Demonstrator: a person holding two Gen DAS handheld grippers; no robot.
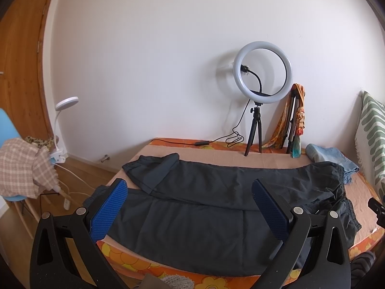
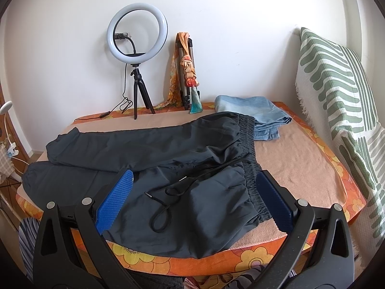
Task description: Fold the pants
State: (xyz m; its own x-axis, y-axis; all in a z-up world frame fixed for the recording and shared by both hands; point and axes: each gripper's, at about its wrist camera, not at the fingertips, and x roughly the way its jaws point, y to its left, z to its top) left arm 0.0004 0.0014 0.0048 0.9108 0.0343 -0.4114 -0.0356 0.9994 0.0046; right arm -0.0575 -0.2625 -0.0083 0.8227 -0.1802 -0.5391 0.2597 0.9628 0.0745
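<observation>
Dark grey pants [image 1: 204, 207] [image 2: 149, 166] lie spread flat across the table, waistband to the right, both legs running left. A black drawstring [image 2: 168, 192] curls loose on the near hip. The far leg's cuff is turned over at the far left. My left gripper [image 1: 190, 200] hangs open above the near leg, nothing between its blue pads. Over the waistband end, my right gripper [image 2: 195, 187] is open too and holds nothing. The tip of the right gripper [image 1: 377, 209] shows at the right edge of the left wrist view.
The table [image 2: 300, 159] carries a tan cloth over an orange flowered cover. Folded light-blue jeans [image 2: 259, 113] lie at the back right. A ring light on a tripod [image 2: 137, 48], its cable and a scarf-draped tripod [image 2: 187, 72] stand by the wall. A green-striped cushion [image 2: 341, 91] leans at right; a chair with checked cloth [image 1: 21, 168] stands left.
</observation>
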